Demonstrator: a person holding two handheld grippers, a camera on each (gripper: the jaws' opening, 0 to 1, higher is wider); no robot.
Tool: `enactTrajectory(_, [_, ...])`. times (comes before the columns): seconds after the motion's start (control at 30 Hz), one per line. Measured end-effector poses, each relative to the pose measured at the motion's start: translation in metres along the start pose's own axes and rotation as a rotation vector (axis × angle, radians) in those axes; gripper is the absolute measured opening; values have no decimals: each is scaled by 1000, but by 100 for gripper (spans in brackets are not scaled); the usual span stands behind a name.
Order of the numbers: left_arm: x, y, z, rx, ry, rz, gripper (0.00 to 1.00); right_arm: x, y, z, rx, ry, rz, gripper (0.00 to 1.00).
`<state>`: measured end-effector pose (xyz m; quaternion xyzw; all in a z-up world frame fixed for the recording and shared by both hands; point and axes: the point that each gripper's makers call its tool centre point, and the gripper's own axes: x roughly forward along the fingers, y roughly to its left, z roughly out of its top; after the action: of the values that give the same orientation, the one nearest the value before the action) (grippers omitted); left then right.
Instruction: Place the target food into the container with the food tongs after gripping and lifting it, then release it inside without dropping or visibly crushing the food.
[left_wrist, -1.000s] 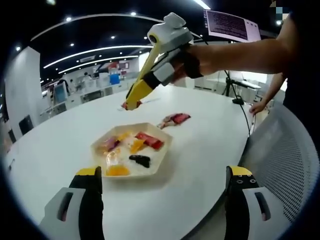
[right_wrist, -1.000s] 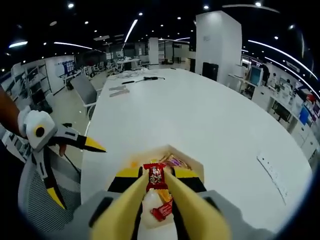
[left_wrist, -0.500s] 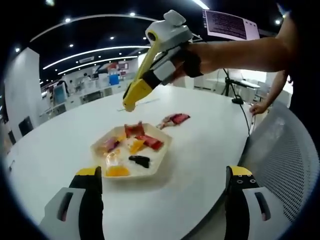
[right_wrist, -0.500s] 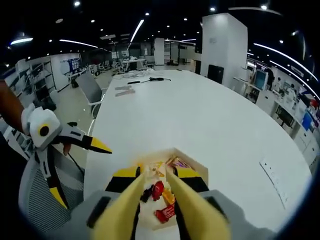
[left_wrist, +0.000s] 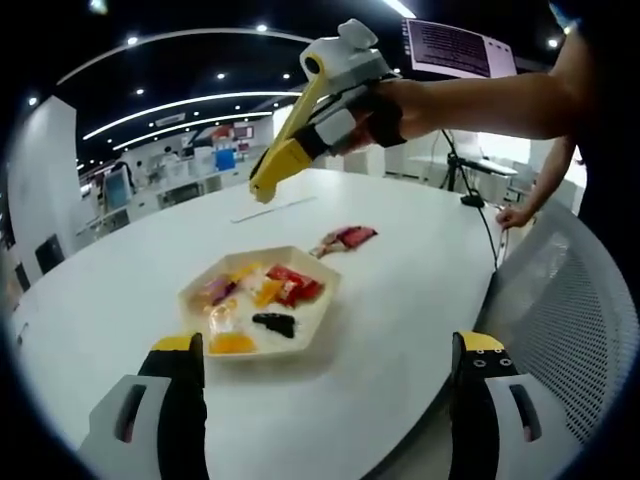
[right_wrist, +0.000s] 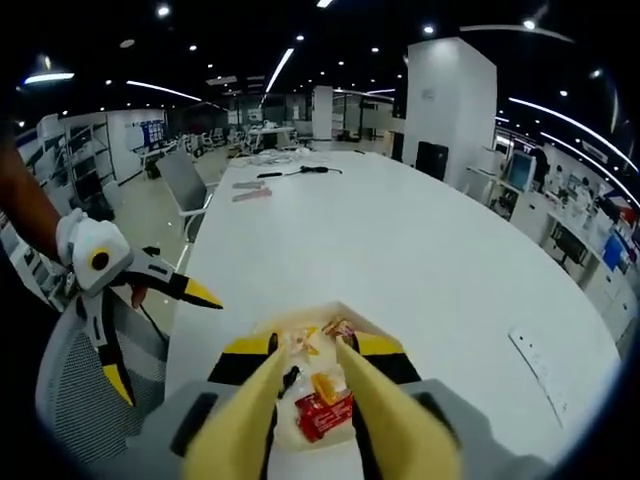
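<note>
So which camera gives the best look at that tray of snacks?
The left gripper view: the whole tray lies unobstructed on the table. In the right gripper view the right gripper and its own jaws cover much of the tray.

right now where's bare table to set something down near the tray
Bare white table lies on the tray's far-left side and between tray and near edge. In the right gripper view, the broad stretch beyond the tray up to the cable is free. Crowded: the tray itself, and the red packets beside it.
</note>
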<state>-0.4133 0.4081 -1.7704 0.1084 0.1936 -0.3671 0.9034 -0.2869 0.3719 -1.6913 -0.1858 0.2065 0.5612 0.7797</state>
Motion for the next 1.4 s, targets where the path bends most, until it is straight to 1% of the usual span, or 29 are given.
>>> enactTrajectory(0.1, [0, -1, 0, 2, 2, -3, 99, -6, -5, 0, 4, -11, 0, 28])
enactTrajectory(0.17, [0, -1, 0, 0, 2, -4, 99, -11, -6, -3, -5, -9, 25, 28])
enactTrajectory(0.3, [0, -1, 0, 0, 2, -4, 99, -19, -15, -8, -6, -13, 19, 28])
enactTrajectory(0.33, [0, -1, 0, -2, 1, -4, 99, -21, -19, -10, -9, -14, 7, 28])
enactTrajectory(0.47, [0, -1, 0, 0, 0, -6, 99, -29, -27, -18, -8, -12, -1, 28])
enactTrajectory(0.63, [0, 0, 0, 0, 1, -4, 99, -38, -33, -24, -33, -33, 2, 28])
enactTrajectory(0.77, [1, -1, -1, 3, 5, -7, 99, -44, -40, -30, -32, -32, -8, 28])
enactTrajectory(1.13, [1, -2, -1, 1, 8, -10, 99, -56, -62, -54, -40, -27, -24, 28])
enactTrajectory(1.4, [1, -1, -2, -4, 12, -10, 99, -62, -73, -63, -27, -38, -33, 29])
